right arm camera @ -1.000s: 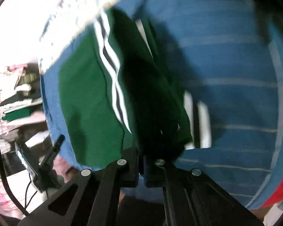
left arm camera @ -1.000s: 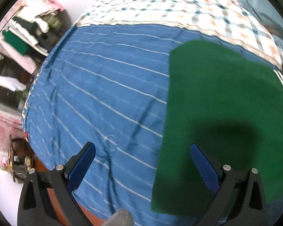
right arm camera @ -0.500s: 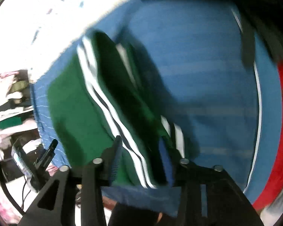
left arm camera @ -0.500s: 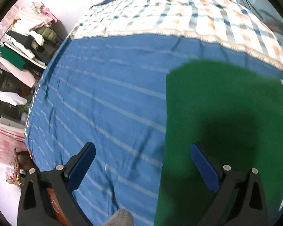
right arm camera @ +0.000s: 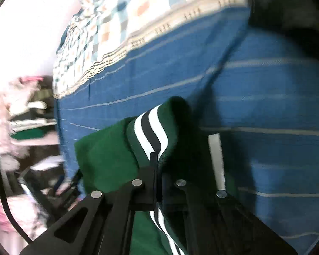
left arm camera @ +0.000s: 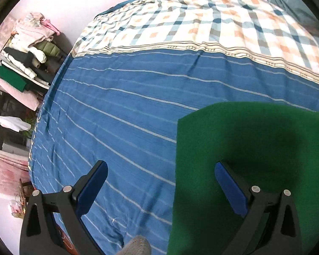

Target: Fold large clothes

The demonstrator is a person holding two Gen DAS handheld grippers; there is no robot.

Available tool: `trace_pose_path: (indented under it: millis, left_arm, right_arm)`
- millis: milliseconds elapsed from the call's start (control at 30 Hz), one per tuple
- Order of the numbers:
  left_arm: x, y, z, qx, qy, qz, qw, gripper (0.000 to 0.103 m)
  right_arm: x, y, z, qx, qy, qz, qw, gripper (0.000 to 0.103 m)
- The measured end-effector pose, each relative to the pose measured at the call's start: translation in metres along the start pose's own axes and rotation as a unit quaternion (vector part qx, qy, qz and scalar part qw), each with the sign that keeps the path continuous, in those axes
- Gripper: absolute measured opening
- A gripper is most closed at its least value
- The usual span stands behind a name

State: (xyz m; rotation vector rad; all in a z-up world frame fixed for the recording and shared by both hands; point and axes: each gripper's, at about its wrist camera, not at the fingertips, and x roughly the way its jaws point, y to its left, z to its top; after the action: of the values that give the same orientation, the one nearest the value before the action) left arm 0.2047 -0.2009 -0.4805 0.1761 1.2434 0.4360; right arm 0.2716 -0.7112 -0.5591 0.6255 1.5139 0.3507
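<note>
A green garment (left arm camera: 255, 148) lies flat on the blue striped bedsheet (left arm camera: 127, 116), at the right of the left wrist view. My left gripper (left arm camera: 161, 182) is open and empty, hovering over the garment's left edge; its right finger is over the green cloth. In the right wrist view my right gripper (right arm camera: 158, 165) is shut on the garment's ribbed band with white and black stripes (right arm camera: 151, 131), and green cloth (right arm camera: 104, 155) bunches up around the jaws.
A checked quilt (left arm camera: 202, 21) covers the far part of the bed. A shelf with piled clothes (left arm camera: 25, 59) stands left of the bed. A red bed edge (left arm camera: 63, 242) shows low at the left.
The right gripper opened half a second ago and has shut again on the striped band, lifting it. The left gripper has drawn back, so the garment sits lower in its view.
</note>
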Motion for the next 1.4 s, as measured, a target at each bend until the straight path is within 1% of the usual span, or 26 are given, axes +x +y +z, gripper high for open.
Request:
trace_pose_path:
  millis: [100, 133, 167, 233, 300, 333, 367, 400, 433, 467, 500, 533, 600, 667, 700, 767, 833, 900, 1000, 1100, 1133, 1167, 1200, 1233, 1267, 1400]
  left_arm:
    - [-0.008, 0.003, -0.007, -0.007, -0.004, -0.021, 0.9997, 0.103]
    - [-0.009, 0.001, -0.010, -0.008, -0.009, -0.025, 0.9996, 0.103]
    - [-0.008, -0.002, -0.012, -0.005, -0.010, -0.019, 0.9997, 0.103]
    - [-0.003, -0.008, -0.013, 0.007, -0.001, 0.004, 1.0000, 0.103]
    - [-0.002, -0.005, -0.012, 0.011, 0.001, 0.014, 0.9998, 0.103]
    - [-0.004, -0.001, -0.013, 0.007, 0.000, 0.010, 0.9999, 0.103]
    - [-0.007, 0.004, -0.014, -0.001, 0.000, 0.005, 1.0000, 0.103]
    - [-0.010, 0.009, -0.016, -0.007, 0.002, 0.002, 1.0000, 0.103]
    - [-0.014, 0.014, -0.019, -0.014, 0.002, -0.001, 0.9999, 0.103]
    - [-0.019, 0.019, -0.024, -0.019, 0.001, -0.001, 0.9998, 0.103]
    - [-0.022, 0.021, -0.028, -0.021, 0.001, 0.001, 0.9998, 0.103]
    - [-0.027, 0.024, -0.035, -0.023, 0.002, 0.002, 0.9997, 0.103]
    - [-0.030, 0.028, -0.048, -0.026, 0.014, 0.000, 0.9996, 0.103]
    - [-0.030, 0.027, -0.062, -0.028, 0.031, -0.009, 0.9991, 0.103]
    - [-0.027, 0.024, -0.069, -0.027, 0.042, -0.013, 0.9987, 0.103]
    - [-0.013, 0.010, -0.085, -0.016, 0.078, -0.023, 0.9965, 0.103]
    - [-0.006, 0.000, -0.094, -0.013, 0.086, -0.025, 0.9959, 0.103]
    - [-0.005, -0.005, -0.097, -0.009, 0.075, -0.014, 0.9970, 0.103]
    - [-0.002, -0.005, -0.095, -0.014, 0.076, -0.018, 0.9968, 0.103]
    - [-0.001, -0.002, -0.092, -0.023, 0.082, -0.025, 0.9960, 0.103]
    - [-0.001, -0.002, -0.092, -0.023, 0.084, -0.027, 0.9959, 0.103]
    - [-0.001, -0.002, -0.092, -0.024, 0.085, -0.028, 0.9957, 0.103]
    - [-0.002, -0.002, -0.092, -0.023, 0.085, -0.030, 0.9956, 0.103]
    - [-0.003, -0.002, -0.092, -0.023, 0.085, -0.031, 0.9956, 0.103]
    - [-0.005, -0.001, -0.093, -0.022, 0.084, -0.032, 0.9957, 0.103]
    - [-0.010, 0.002, -0.091, -0.025, 0.085, -0.045, 0.9950, 0.103]
  right_arm:
    - [-0.043, -0.013, -0.004, 0.003, -0.056, -0.012, 0.998, 0.002]
    - [-0.052, -0.014, -0.003, 0.009, -0.068, -0.019, 0.997, 0.002]
    - [-0.052, -0.018, -0.001, 0.012, -0.066, -0.027, 0.997, 0.002]
    - [-0.028, -0.031, 0.004, 0.034, -0.033, -0.054, 0.997, 0.002]
    - [-0.001, -0.036, 0.006, 0.026, 0.017, -0.069, 0.997, 0.005]
    - [0.005, -0.037, 0.006, 0.033, 0.035, -0.059, 0.997, 0.008]
    - [0.001, -0.036, 0.004, 0.039, 0.041, -0.044, 0.997, 0.016]
    - [-0.005, -0.036, 0.001, 0.038, 0.040, -0.041, 0.998, 0.021]
    - [-0.019, -0.033, -0.007, 0.033, 0.037, -0.042, 0.998, 0.033]
    - [-0.030, -0.034, -0.017, 0.031, 0.034, -0.040, 0.998, 0.042]
    - [-0.037, -0.035, -0.025, 0.031, 0.034, -0.034, 0.998, 0.045]
    - [-0.050, -0.038, -0.044, 0.040, 0.039, -0.024, 0.998, 0.046]
    - [-0.068, -0.053, -0.076, 0.058, 0.050, -0.015, 0.997, 0.046]
    - [-0.073, -0.060, -0.102, 0.067, 0.070, -0.013, 0.995, 0.049]
    - [-0.073, -0.065, -0.122, 0.075, 0.083, -0.010, 0.994, 0.050]
    - [-0.072, -0.076, -0.145, 0.081, 0.091, -0.019, 0.992, 0.051]
    - [-0.057, -0.081, -0.159, 0.087, 0.103, -0.036, 0.990, 0.051]
    - [-0.044, -0.085, -0.165, 0.099, 0.104, -0.033, 0.989, 0.052]
    - [-0.023, -0.091, -0.170, 0.116, 0.118, -0.023, 0.986, 0.052]
    - [-0.012, -0.090, -0.172, 0.140, 0.109, -0.022, 0.984, 0.050]
    - [-0.015, -0.090, -0.175, 0.148, 0.094, -0.021, 0.984, 0.040]
    - [-0.017, -0.092, -0.177, 0.141, 0.085, -0.029, 0.986, 0.025]
    - [-0.025, -0.091, -0.181, 0.133, 0.075, -0.037, 0.988, 0.019]
    - [-0.030, -0.088, -0.184, 0.129, 0.066, -0.034, 0.989, 0.005]
    - [-0.037, -0.082, -0.188, 0.126, 0.054, -0.033, 0.990, 0.005]
    - [-0.062, -0.045, -0.189, 0.093, 0.009, -0.063, 0.994, 0.005]
